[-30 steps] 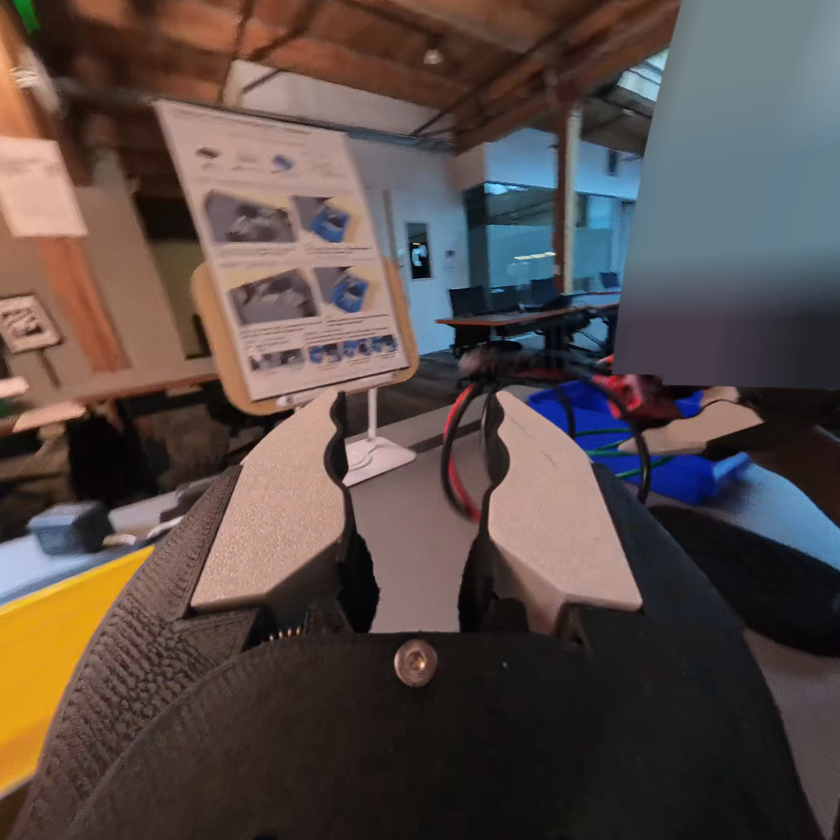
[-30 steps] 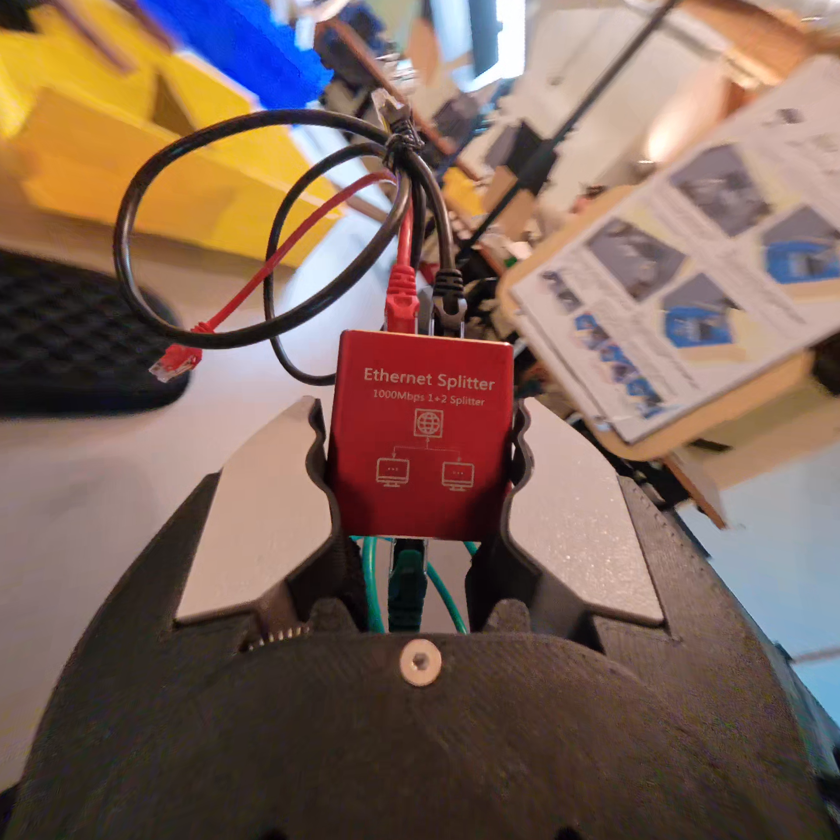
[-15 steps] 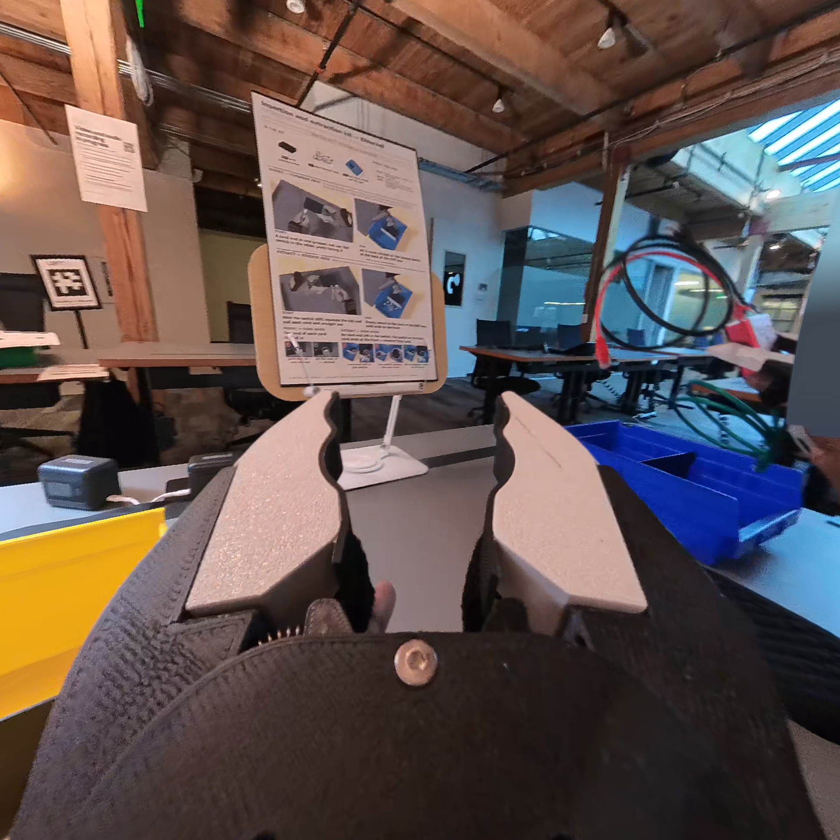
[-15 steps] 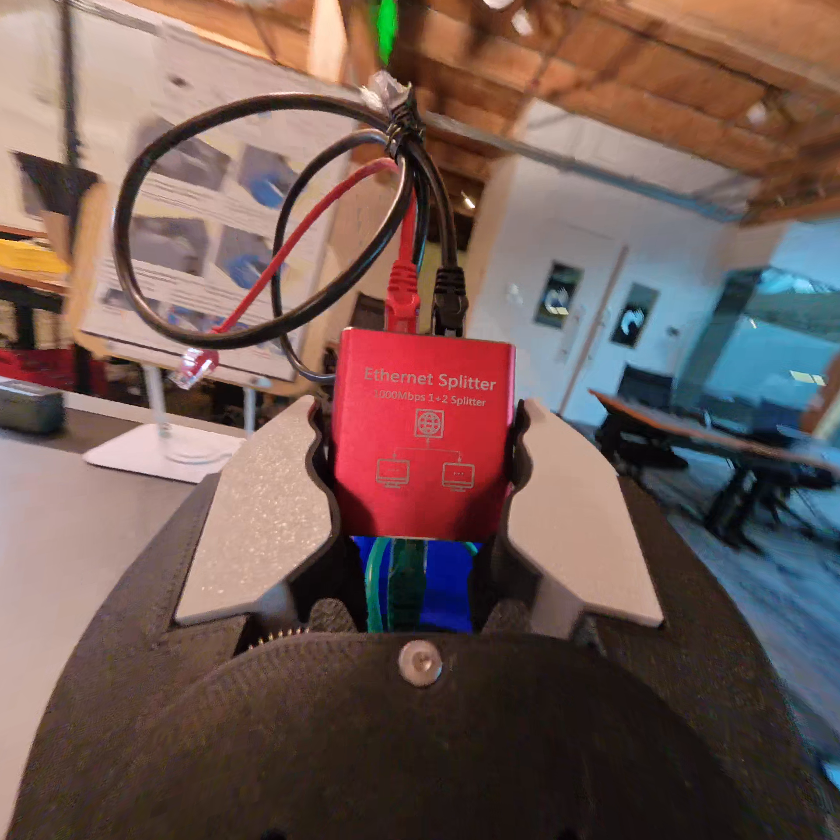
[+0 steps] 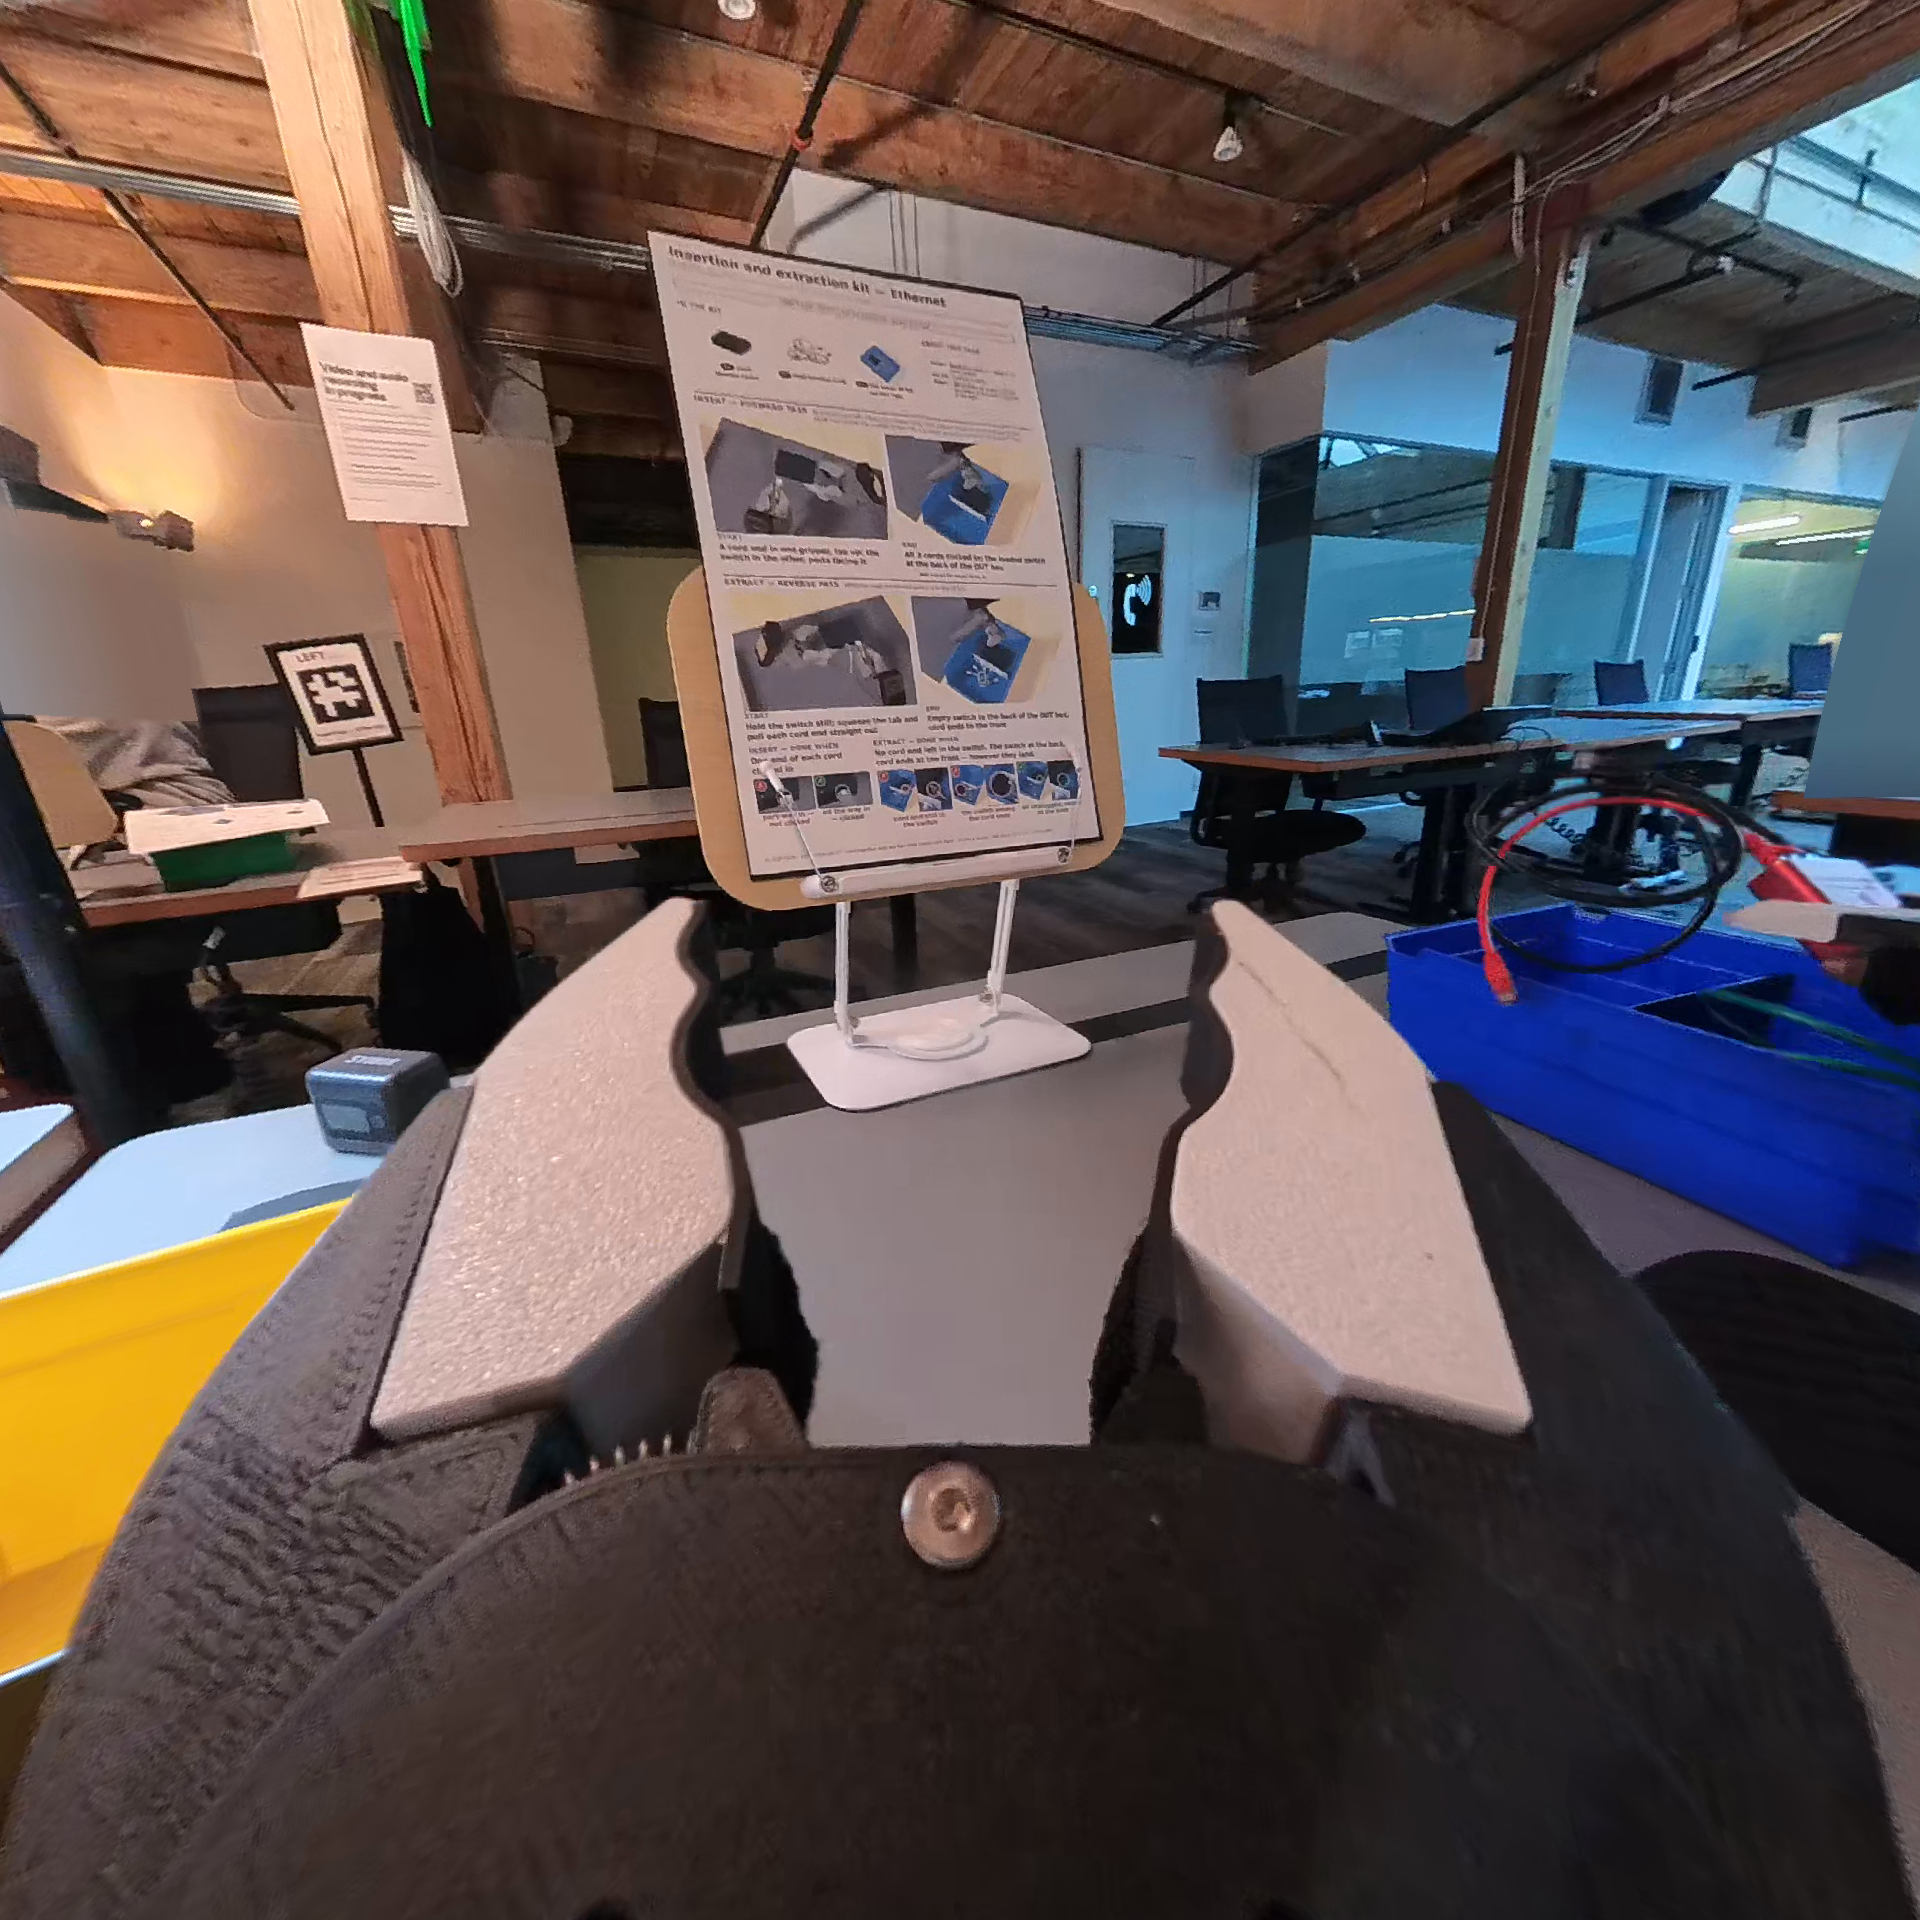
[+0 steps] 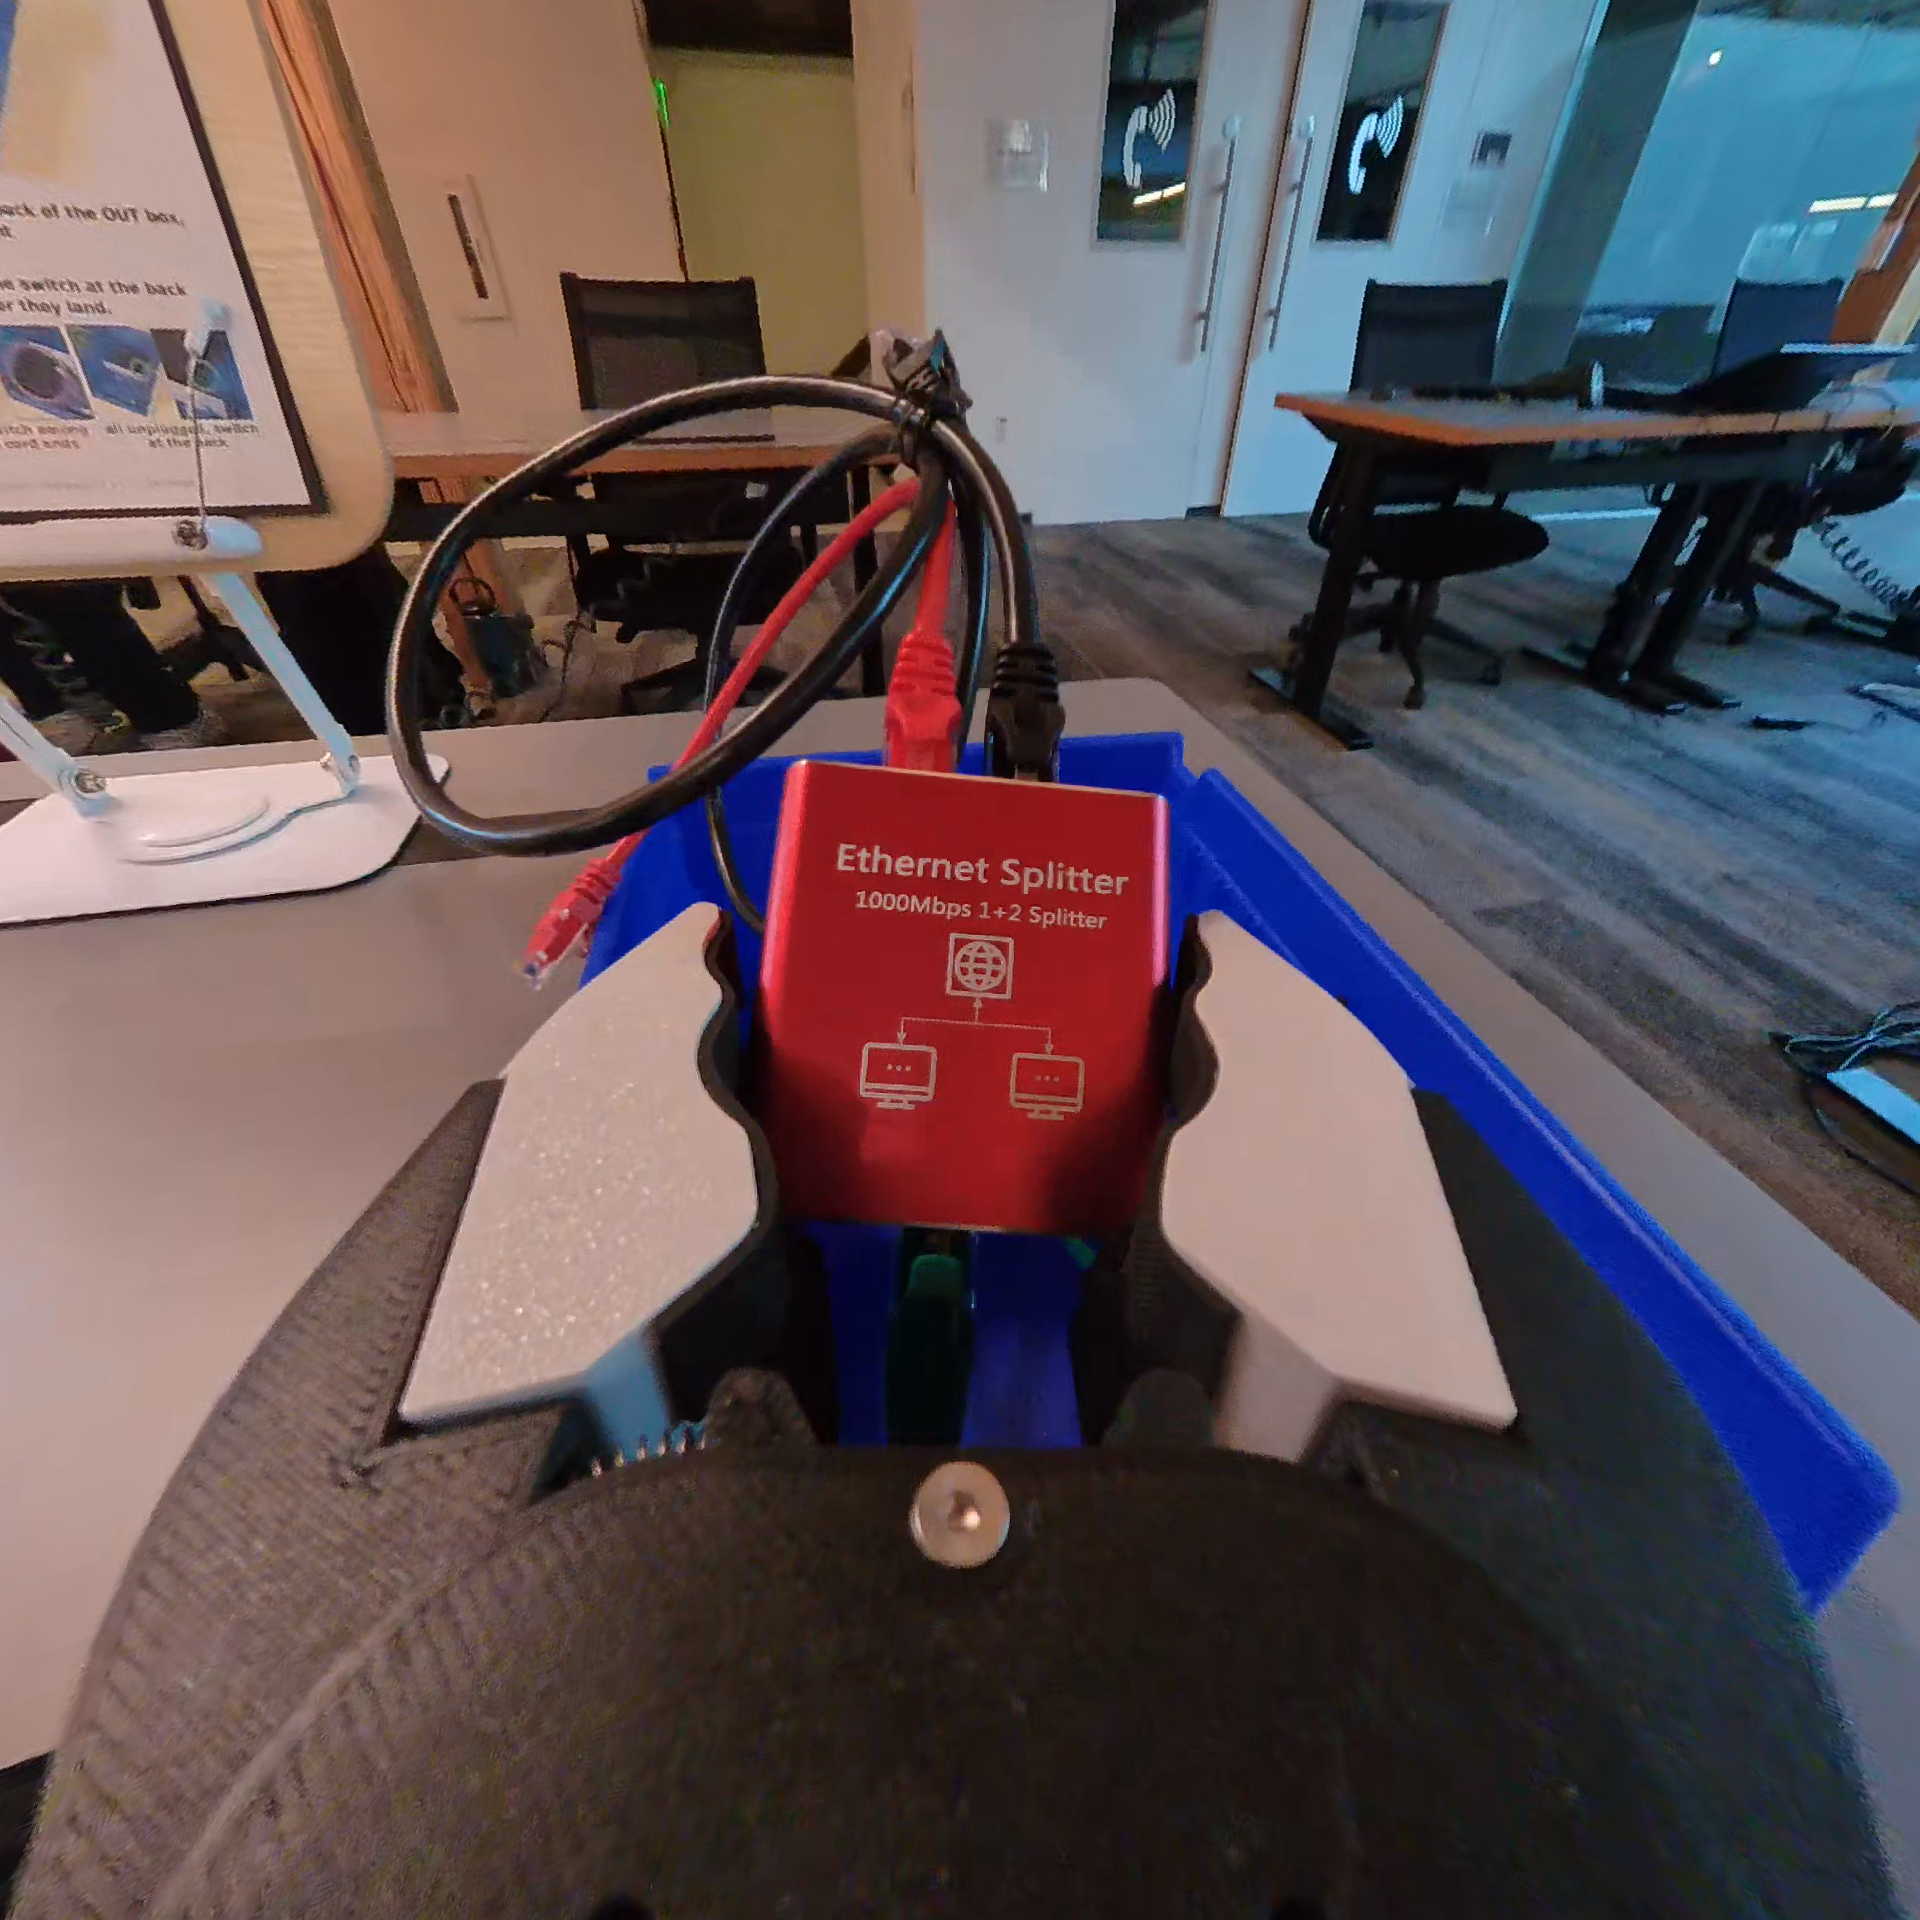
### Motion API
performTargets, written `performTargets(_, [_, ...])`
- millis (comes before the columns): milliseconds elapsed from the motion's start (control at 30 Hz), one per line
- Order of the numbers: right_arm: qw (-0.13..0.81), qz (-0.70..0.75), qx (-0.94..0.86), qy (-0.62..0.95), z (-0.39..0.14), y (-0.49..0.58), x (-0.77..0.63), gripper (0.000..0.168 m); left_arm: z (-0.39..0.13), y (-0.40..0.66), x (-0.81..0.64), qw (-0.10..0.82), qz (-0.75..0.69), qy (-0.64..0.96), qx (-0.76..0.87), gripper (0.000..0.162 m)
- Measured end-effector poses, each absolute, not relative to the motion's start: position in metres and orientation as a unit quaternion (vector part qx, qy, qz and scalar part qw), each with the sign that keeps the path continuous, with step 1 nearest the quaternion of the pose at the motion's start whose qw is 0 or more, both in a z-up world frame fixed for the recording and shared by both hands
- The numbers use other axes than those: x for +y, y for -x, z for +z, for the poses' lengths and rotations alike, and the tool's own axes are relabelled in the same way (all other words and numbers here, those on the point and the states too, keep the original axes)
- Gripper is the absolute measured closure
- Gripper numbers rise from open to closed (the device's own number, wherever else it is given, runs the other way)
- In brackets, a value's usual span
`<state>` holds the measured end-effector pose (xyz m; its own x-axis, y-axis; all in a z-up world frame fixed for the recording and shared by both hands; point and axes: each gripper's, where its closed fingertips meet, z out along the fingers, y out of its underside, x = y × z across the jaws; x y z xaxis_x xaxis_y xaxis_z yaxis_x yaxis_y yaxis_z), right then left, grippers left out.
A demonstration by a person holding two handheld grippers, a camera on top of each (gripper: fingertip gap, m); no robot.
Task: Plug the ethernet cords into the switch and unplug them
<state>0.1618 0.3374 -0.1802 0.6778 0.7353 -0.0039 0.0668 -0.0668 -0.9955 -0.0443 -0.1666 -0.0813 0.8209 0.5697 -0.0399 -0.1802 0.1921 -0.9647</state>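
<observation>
The right wrist view alone shows the grip: the right tongs [image 6: 961,1039] clamp a red metal ethernet switch [image 6: 961,997] by its two long sides, its printed face up, held just above the blue bin [image 6: 1455,1091] on the grey desk [image 6: 208,1091]. At the switch's far end, a red ethernet cord [image 6: 920,665] and a black ethernet cord [image 6: 1023,686] sit side by side in two ports. Both cords curl up into loops and are bunched together at the top of the loops. The red cord's free plug [image 6: 561,925] hangs at the left, over the bin's far left corner. A green ethernet cord [image 6: 935,1288] is plugged into the near end of the switch, between the tong bases; its run below is hidden.

The left wrist view shows the same bundle from the side and far off: the cord loops [image 5: 1600,873] hang over the divided blue bin [image 5: 1662,1101] at the right, with green cord trailing into a compartment. The switch itself is mostly cut off at the frame edge there. This view also shows the left tongs [image 5: 951,977] spread wide and holding nothing, above the bare desk [image 5: 935,1247]. Beyond them stands an instruction sheet on a white stand [image 5: 883,582], and a yellow bin [image 5: 125,1382] sits at the near left, neither bin wall touching the tongs.
</observation>
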Motion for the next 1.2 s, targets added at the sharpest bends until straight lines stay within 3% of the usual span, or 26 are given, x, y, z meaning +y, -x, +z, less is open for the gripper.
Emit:
performTargets(100, [0.605,0.263,-0.287,0.694,-0.189,-0.162,0.344,0.087,-0.079,0.045,-0.168,0.75,0.267,0.584,-0.159,0.061])
performTargets(267, [0.575,0.246,-0.286,0.726,-0.209,-0.161,0.354,0.087,-0.082,0.046,-0.168,0.739,0.28,0.593,-0.154,0.054])
performTargets(400, [0.572,0.242,-0.281,0.732,-0.211,-0.162,0.357,0.099,-0.082,0.048,-0.169,0.737,0.283,0.593,-0.16,0.043])
performTargets(733, [0.604,0.311,-0.304,0.668,-0.181,-0.166,0.334,0.071,-0.085,0.04,-0.165,0.736,0.263,0.609,-0.134,0.052])
performTargets(900, [0.629,0.316,-0.402,0.585,-0.149,-0.179,0.282,0.072,-0.109,0.048,-0.172,0.661,0.28,0.685,-0.119,0.05])
performTargets(1133, [0.497,0.296,-0.533,0.617,-0.204,-0.188,0.231,0.066,-0.144,0.065,-0.205,0.561,0.283,0.766,-0.136,0.041])
performTargets(1200, [0.456,0.292,-0.56,0.627,-0.224,-0.188,0.221,0.085,-0.155,0.069,-0.215,0.533,0.294,0.78,-0.146,0.041])
